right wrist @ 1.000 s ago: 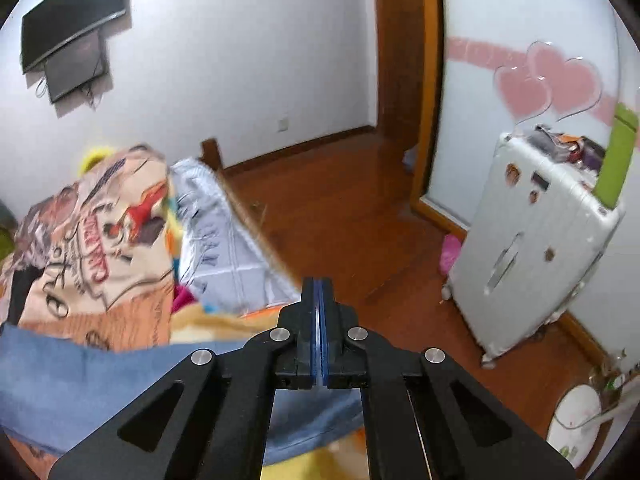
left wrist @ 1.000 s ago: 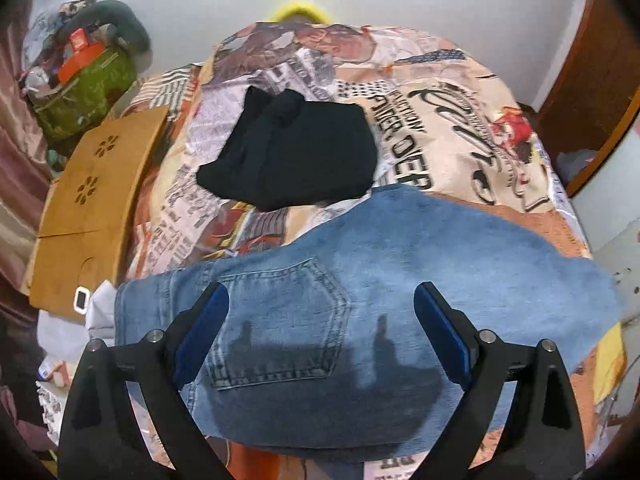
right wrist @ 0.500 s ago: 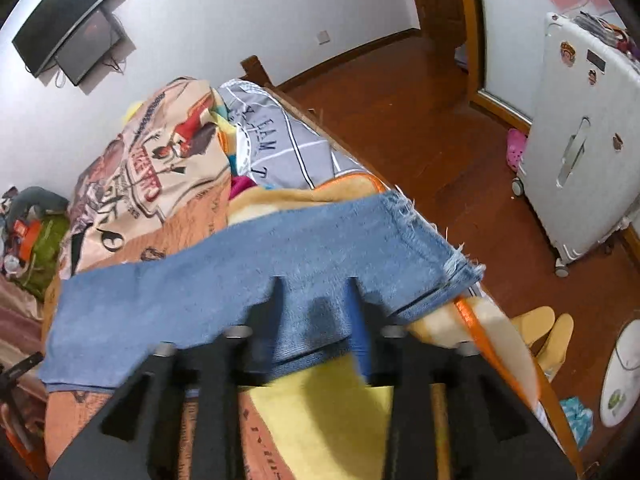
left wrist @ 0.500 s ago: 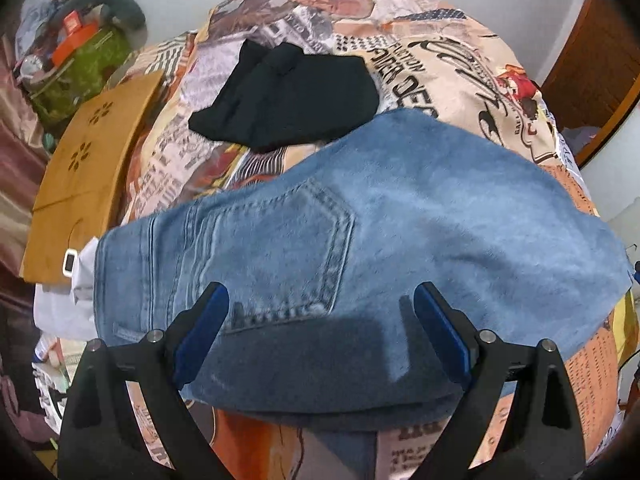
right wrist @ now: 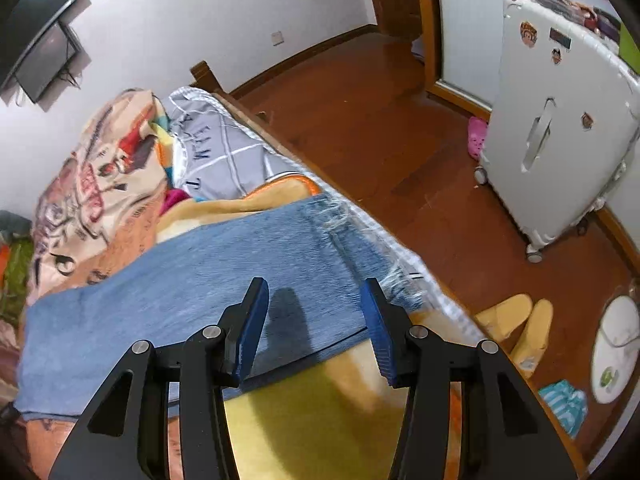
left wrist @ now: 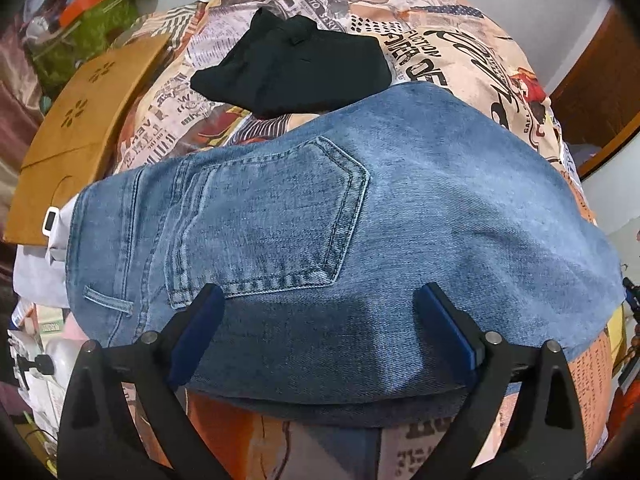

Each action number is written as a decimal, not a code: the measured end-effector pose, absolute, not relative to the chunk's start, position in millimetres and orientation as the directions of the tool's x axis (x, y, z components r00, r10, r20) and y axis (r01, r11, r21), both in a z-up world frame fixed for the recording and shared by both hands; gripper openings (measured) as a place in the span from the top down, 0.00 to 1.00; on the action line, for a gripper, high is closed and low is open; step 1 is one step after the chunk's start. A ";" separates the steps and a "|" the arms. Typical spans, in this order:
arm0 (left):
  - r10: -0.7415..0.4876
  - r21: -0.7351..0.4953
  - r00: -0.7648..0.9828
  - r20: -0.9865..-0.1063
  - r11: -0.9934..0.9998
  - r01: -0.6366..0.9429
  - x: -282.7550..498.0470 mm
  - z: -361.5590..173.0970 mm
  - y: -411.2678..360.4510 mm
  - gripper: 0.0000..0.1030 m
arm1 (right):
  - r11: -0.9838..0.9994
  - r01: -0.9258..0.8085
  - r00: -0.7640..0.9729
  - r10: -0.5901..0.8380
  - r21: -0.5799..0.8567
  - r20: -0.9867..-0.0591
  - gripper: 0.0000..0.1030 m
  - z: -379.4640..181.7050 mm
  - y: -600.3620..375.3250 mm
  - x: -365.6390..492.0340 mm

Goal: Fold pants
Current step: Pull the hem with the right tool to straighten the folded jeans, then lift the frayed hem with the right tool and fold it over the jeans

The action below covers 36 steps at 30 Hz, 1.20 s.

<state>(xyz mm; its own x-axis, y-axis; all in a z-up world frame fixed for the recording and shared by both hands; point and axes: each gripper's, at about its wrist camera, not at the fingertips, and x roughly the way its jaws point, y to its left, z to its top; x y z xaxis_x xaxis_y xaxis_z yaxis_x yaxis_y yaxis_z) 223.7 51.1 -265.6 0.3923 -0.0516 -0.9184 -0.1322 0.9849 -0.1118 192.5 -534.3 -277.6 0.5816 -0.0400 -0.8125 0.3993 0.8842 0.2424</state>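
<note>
Your left gripper (left wrist: pixel 320 328) has its jaws spread wide, both blue pads clear of the cloth; nothing is held. It hangs just over the near edge of the jeans (left wrist: pixel 360 220), on the seat end, close beside the back pocket (left wrist: pixel 272 220). The near edge shows a second layer of denim beneath it, so the pants look already doubled lengthwise, leg on leg.

Your right gripper (right wrist: pixel 314 328) has its jaws at a middling gap and opening; no fabric sits between the pads. It is poised above the near edge of the leg end, just short of the frayed hem (right wrist: pixel 360 240), which lies at the side of the bed (right wrist: pixel 120 160) next to the floor.

The jeans lie flat across the printed bedspread, waist toward your left hand, hems toward your right. A folded black garment (left wrist: pixel 292 72) sits just beyond them, touching or nearly touching the far edge; I cannot tell which.

Judgement: you are at the approach-to-grasp step, both tools set over the near edge before a fold. Next move calls for each jaw to straddle the edge and take both layers together, not only the top one. Watch the hem end: it sits close to the bed's side and may slide off if dragged.
</note>
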 end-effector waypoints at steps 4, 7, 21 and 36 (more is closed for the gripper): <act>-0.046 -0.106 0.394 -0.918 0.985 -0.134 223.8 -265.4 49.9 0.04 | 0.870 0.402 0.582 -0.001 0.286 -0.813 0.56 -285.8 -542.5 196.2; -0.040 -0.101 0.395 -0.918 0.985 -0.137 223.3 -265.2 49.2 0.04 | 0.877 0.379 0.592 0.015 0.294 -0.806 0.56 -286.4 -536.6 197.7; 0.005 -0.038 0.440 -0.898 0.995 -0.088 210.7 -232.9 51.7 0.05 | 0.958 0.286 0.703 -0.193 0.023 -0.684 0.93 -240.1 -500.0 199.4; -0.072 -0.073 0.442 -0.894 0.997 0.015 244.1 -227.2 20.9 0.05 | 0.970 0.233 0.568 -0.192 -0.068 -0.801 0.92 -286.1 -511.5 214.1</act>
